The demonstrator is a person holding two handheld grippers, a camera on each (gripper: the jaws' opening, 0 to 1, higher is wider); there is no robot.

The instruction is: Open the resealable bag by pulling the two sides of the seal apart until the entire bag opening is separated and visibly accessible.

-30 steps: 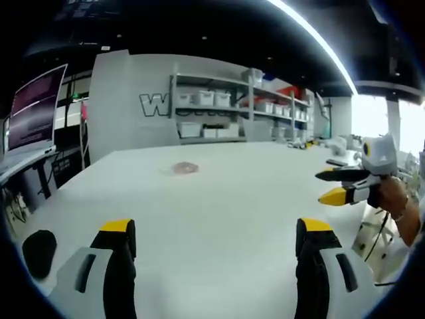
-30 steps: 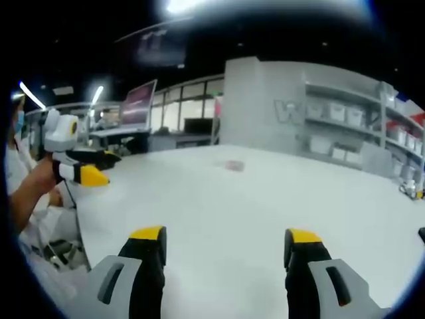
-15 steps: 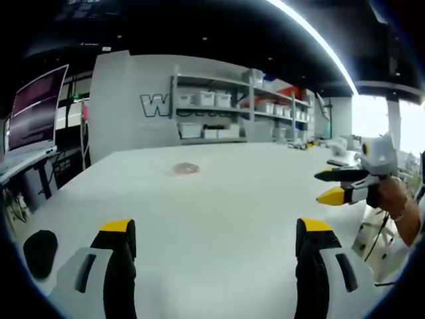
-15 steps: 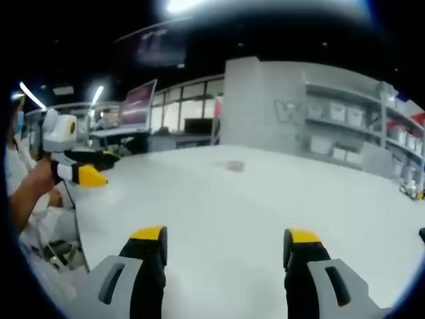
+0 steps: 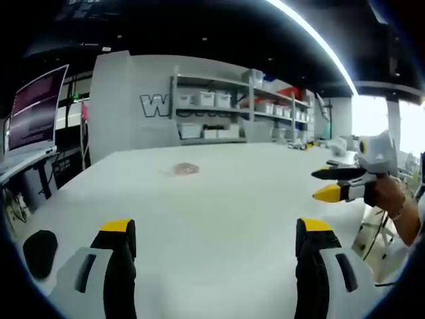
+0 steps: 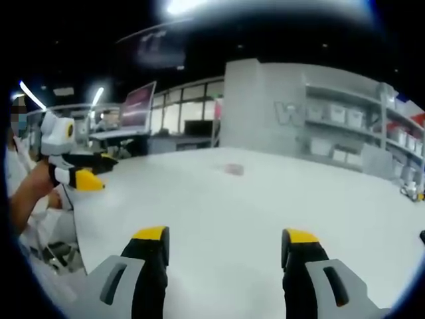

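A small pinkish resealable bag lies flat far out on the white table; the right gripper view shows the bag as a faint patch. My left gripper is open above the near table, jaws wide apart with nothing between them, well short of the bag. My right gripper is open too, also far from the bag. The right gripper comes into the left gripper view at the right edge, held by a hand. At the left of the right gripper view, the left gripper shows.
Shelves with white bins line the back wall. A monitor stands on a desk at the left, and a dark round object sits by the table's near left edge. Small items crowd the table's far right end.
The right gripper has shifted slightly up and leftward in the left gripper view. The bag has not moved, and both grippers stay open.
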